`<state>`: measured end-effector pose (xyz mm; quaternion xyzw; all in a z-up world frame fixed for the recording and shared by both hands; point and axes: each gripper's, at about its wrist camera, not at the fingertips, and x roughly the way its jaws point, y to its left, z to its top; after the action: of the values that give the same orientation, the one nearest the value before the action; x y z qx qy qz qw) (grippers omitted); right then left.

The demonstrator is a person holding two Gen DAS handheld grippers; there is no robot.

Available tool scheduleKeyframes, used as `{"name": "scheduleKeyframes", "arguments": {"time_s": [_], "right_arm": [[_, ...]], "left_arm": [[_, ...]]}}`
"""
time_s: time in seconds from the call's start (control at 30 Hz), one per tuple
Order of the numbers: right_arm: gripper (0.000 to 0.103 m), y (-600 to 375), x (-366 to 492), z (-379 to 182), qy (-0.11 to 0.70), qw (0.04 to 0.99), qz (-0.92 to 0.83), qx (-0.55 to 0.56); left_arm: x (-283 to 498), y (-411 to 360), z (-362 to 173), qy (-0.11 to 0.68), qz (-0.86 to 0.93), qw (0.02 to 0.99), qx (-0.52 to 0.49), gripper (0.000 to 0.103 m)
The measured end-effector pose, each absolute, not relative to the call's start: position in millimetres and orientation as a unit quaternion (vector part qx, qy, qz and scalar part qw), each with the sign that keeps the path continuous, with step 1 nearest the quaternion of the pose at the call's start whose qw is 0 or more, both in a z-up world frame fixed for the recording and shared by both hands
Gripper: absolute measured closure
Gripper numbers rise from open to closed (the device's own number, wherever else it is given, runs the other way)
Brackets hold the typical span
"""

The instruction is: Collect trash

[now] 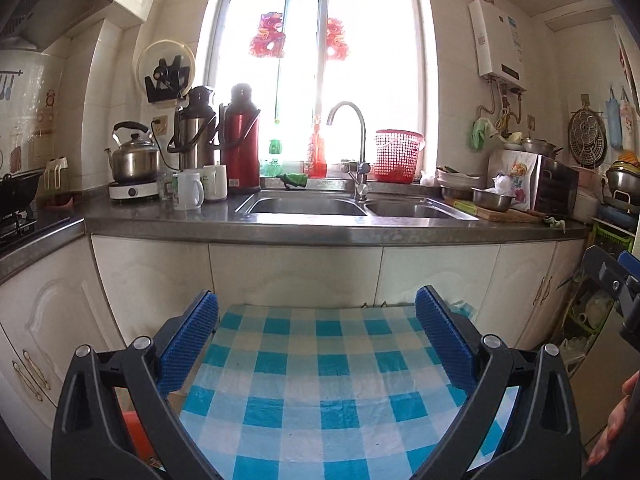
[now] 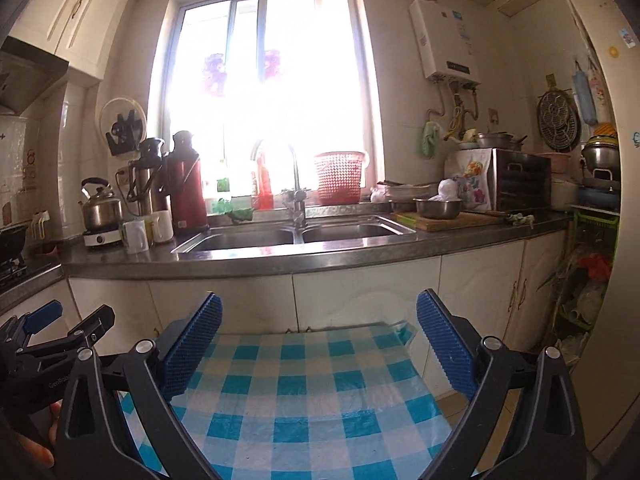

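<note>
Both tools stand wide apart and hold nothing: the left gripper (image 1: 317,336) has its blue ribbed pads spread over the blue-and-white checked plastic tablecloth (image 1: 320,380), with only cloth showing in the gap, and the right gripper (image 2: 319,340) shows the same over its own view of that cloth. No piece of rubbish lies on the checked surface as far as either view shows, so this looks like a searching or approach step rather than a pick. The likeliest rubbish is up on the dark grey stone countertop (image 1: 168,216): a small crumpled green scrap (image 2: 520,219) at the counter's right end beside the wooden chopping board (image 2: 448,220), and a white crumpled plastic bag (image 1: 502,184) sitting by the steel bowl (image 1: 492,199); whether either is truly waste is a judgement. No bin can be made out in either view. The next move seems to call for reaching forward and up over the table's far edge to the counter, then closing on the soft scrap with a shallow pinch. Room is tight: the table's far edge sits near the white cabinet doors (image 1: 292,276), the counter lip overhangs them, the double steel sink (image 1: 304,204) drops away centrally, and crowded mugs, flasks and a kettle fill the left side. The clearest path runs to the right.
</note>
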<state>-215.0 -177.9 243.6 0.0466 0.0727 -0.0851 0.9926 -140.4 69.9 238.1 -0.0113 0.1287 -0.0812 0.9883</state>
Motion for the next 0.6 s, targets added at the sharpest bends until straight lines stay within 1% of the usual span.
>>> {"name": "scheduleKeyframes", "arguments": {"time_s": [0.23, 0.6], "right_arm": [[0.006, -191, -251, 264, 0.034, 0.991, -0.116, 0.051], [0.005, -188, -276, 273, 0.006, 0.991, -0.118, 0.055]], "left_arm": [[-162, 57, 264, 0.102, -0.074, 0.992, -0.006, 0.004], [-191, 61, 276, 0.072, -0.047, 0.996, 0.006, 0.004]]}}
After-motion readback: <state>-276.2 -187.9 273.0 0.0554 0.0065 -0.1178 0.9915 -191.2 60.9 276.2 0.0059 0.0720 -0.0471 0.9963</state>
